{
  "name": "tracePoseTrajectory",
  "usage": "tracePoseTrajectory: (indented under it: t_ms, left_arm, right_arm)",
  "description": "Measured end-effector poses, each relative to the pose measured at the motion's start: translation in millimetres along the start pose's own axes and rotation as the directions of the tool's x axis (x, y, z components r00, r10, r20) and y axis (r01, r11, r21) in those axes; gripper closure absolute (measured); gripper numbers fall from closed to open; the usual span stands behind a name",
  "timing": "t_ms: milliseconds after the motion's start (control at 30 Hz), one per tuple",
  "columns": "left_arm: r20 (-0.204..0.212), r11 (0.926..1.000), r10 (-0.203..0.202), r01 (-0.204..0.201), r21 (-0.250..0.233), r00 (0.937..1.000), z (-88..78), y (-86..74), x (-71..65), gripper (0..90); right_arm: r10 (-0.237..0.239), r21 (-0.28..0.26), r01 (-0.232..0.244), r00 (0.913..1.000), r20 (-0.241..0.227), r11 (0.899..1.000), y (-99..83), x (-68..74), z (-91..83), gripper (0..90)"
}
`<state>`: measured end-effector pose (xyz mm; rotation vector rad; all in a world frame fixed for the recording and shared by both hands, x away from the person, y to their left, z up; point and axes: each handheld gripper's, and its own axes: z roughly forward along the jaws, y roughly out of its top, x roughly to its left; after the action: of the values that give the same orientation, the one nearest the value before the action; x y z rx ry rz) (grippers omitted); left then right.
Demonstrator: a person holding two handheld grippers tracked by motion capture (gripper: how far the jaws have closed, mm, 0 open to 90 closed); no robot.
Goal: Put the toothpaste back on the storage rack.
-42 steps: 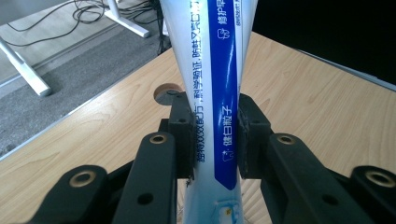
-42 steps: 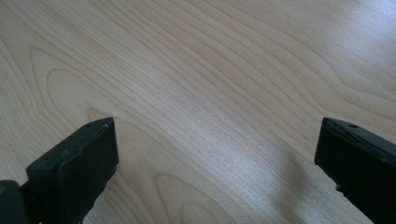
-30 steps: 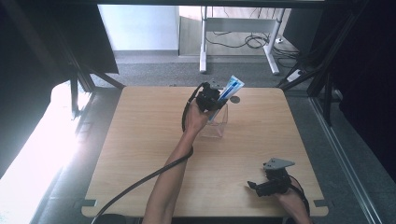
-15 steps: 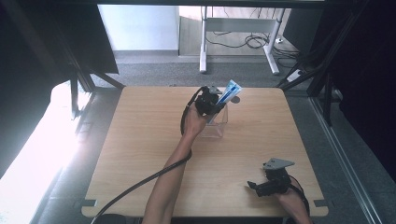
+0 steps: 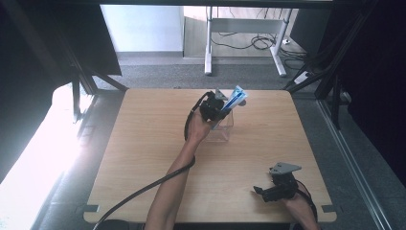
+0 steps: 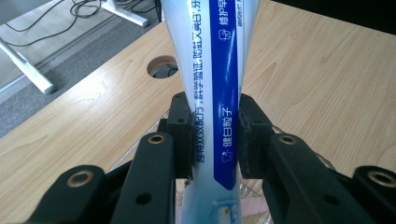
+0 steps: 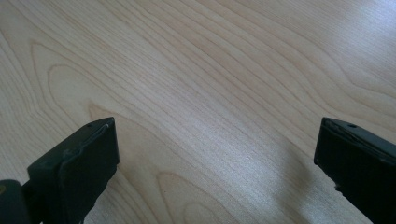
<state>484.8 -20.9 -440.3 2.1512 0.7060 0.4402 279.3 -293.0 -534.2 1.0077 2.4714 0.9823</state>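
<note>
Step in hand, as judged: lowering a toothpaste tube (image 5: 234,102) into a clear container (image 5: 223,130) on the table (image 5: 143,158).

Left gripper (image 5: 216,108), far side of table:
- Clamped on the toothpaste tube (image 6: 215,93); both pads pressed flat against its sides, jaws partly closed to the tube's width.
- Tube tilted, upper end up and to the right of the jaws, lower end below them at the container mouth.
- Container directly beneath and just in front of the gripper; clear rim glimpsed under the jaws in the left gripper view.

Recommended handling (judgement, not observation):
- Keep grip firm but not crushing; soft tube, likely to deform and slip if squeezed harder.
- Bring tube closer to upright before descent, so the lower end clears the near rim instead of catching on it.
- Lower slowly; light container, likely to slide or tip if pushed sideways.
- Release only once the lower end rests inside; then withdraw straight up.

Right gripper (image 5: 275,188), near right edge of table:
- Jaws wide apart, nothing between them; bare wood ahead of the pads (image 7: 79,158).
- Well apart from tube and container; available to steady the container if needed.
</note>
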Motion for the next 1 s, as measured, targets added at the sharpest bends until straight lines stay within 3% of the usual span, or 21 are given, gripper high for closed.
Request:
tracePoseTrajectory:
  t_ms: [100, 400, 1000]
  left_arm:
    - [0.000, 0.9999, 0.014, -0.014, 0.008, 0.9999, 0.0, -1.2, -1.9, 70.8]
    - [0.011, 1.0000, 0.005, -0.005, -0.001, 0.9999, -2.7, -8.0, -3.0, 70.1]
    - [0.017, 0.9978, 0.040, -0.041, 0.052, 0.9990, -5.4, -19.0, -8.7, 68.0]
  right_arm:
    - [-0.001, 0.003, 0.001, 1.0000, 0.001, 1.000, 0.1, 0.2, 0.0, 0.3]
    - [-0.004, 0.005, 0.004, 1.0000, 0.000, 1.000, 0.3, 0.8, 0.4, 0.4]
    - [-0.006, 0.010, 0.007, 1.0000, -0.005, 1.000, 0.5, 1.9, 1.8, 0.4]
